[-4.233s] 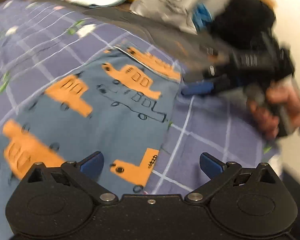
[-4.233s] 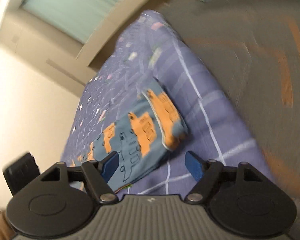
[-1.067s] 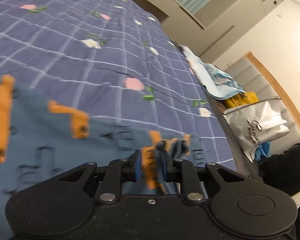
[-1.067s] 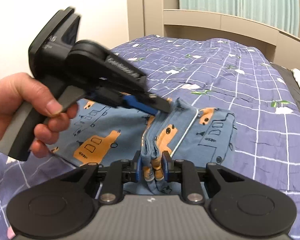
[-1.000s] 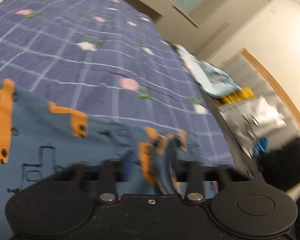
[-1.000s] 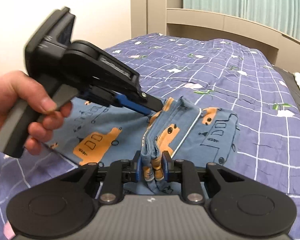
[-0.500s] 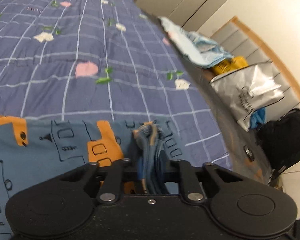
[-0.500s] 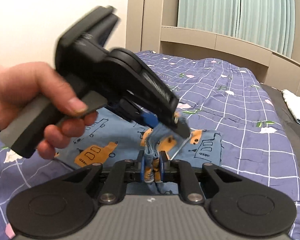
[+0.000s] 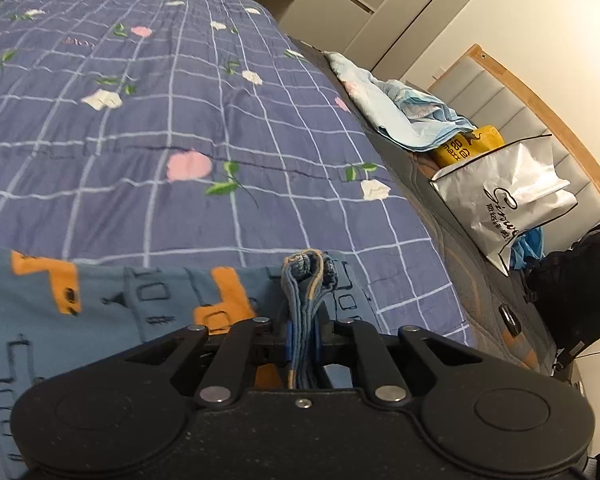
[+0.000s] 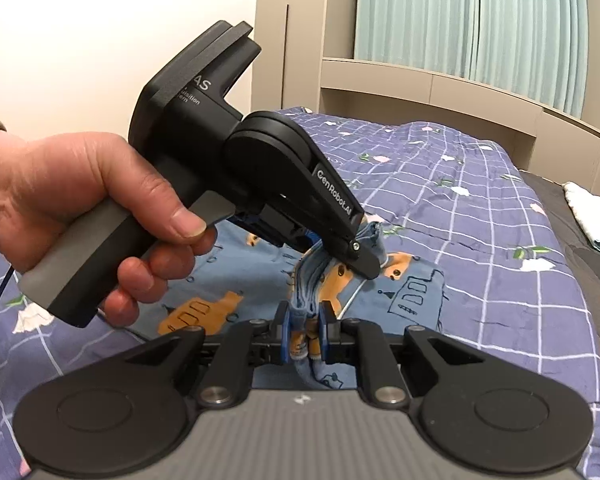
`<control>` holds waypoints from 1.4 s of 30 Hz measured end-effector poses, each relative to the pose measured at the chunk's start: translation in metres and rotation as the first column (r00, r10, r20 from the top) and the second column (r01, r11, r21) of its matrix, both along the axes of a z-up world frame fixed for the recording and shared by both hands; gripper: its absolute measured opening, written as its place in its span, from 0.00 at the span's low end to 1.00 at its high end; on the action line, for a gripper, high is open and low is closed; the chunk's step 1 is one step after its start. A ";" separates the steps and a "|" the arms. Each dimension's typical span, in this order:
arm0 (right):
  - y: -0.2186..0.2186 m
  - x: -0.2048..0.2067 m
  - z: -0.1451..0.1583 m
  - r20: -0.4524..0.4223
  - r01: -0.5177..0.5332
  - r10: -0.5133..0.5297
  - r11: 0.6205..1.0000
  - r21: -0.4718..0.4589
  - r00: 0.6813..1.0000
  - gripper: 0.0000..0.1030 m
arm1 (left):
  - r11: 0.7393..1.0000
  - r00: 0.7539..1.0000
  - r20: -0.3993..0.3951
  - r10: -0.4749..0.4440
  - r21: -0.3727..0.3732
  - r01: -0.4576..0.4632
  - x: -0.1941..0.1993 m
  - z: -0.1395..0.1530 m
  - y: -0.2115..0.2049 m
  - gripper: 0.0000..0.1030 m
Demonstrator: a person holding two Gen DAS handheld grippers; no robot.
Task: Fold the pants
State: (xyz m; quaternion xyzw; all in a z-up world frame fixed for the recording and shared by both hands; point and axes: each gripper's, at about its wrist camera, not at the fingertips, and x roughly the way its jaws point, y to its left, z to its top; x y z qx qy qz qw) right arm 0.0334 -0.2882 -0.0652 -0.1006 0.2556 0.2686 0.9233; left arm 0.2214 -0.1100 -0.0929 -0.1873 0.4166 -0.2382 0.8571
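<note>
Two grippers clamp the same bunched edge of the pants (image 10: 404, 292): soft blue knit printed with orange trucks and outlined vehicles, several layers pinched into a ridge. The right gripper (image 10: 304, 338) holds it between blue pads; the left gripper (image 10: 360, 258), held in the left hand (image 10: 80, 196), bites the ridge further along. The rest of the pants lies flat on the quilt (image 9: 140, 128), purple, white-gridded, with small flowers. Left housing reads "GenRobot.AI". A crinkled silver bag (image 9: 512, 196) with script lettering stands near the headboard (image 9: 540, 92). Pale curtains (image 10: 480, 20) hang behind.
</note>
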 end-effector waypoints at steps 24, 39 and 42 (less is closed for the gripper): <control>0.062 0.021 -0.020 -0.081 -0.118 0.117 0.993 0.001 0.990 0.15 | 0.993 0.992 -0.046 0.118 0.030 -0.117 -0.020 -0.014 0.075 0.10; 0.079 0.031 -0.021 -0.091 -0.177 0.176 0.984 -0.005 0.980 0.15 | 0.987 0.987 -0.042 0.153 0.046 -0.151 -0.030 -0.015 0.107 0.11; 0.084 0.035 -0.024 -0.099 -0.185 0.184 0.983 -0.006 0.978 0.15 | 0.986 0.986 -0.045 0.160 0.045 -0.158 -0.031 -0.017 0.113 0.11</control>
